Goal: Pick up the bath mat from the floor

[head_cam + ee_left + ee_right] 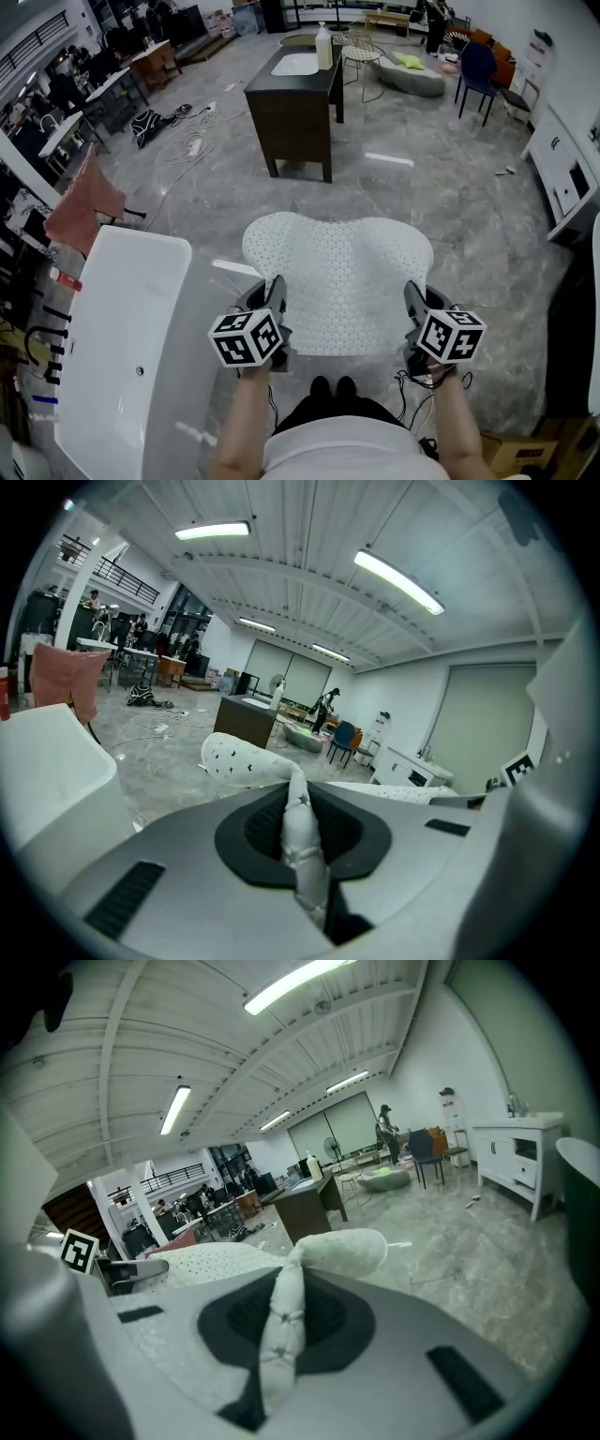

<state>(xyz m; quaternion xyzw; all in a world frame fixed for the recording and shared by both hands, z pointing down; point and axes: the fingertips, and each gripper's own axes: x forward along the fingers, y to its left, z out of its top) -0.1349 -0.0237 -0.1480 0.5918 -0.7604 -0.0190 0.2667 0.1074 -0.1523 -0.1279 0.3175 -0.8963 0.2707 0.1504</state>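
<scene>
A white perforated bath mat [339, 275] hangs spread out above the grey floor, held up by its two near corners. My left gripper [272, 298] is shut on the mat's near left corner. In the left gripper view a pinched fold of the bath mat [302, 841] stands squeezed between the jaws. My right gripper [413, 302] is shut on the near right corner. The right gripper view shows the same kind of fold of the bath mat [281, 1335] clamped in its jaws, with the rest bulging beyond.
A white bathtub [117, 347] stands at the left, close to my left gripper. A dark vanity cabinet [292, 112] with a sink and a bottle stands ahead. Cables [187, 141] lie on the floor at far left. A white cabinet [562, 178] lines the right wall.
</scene>
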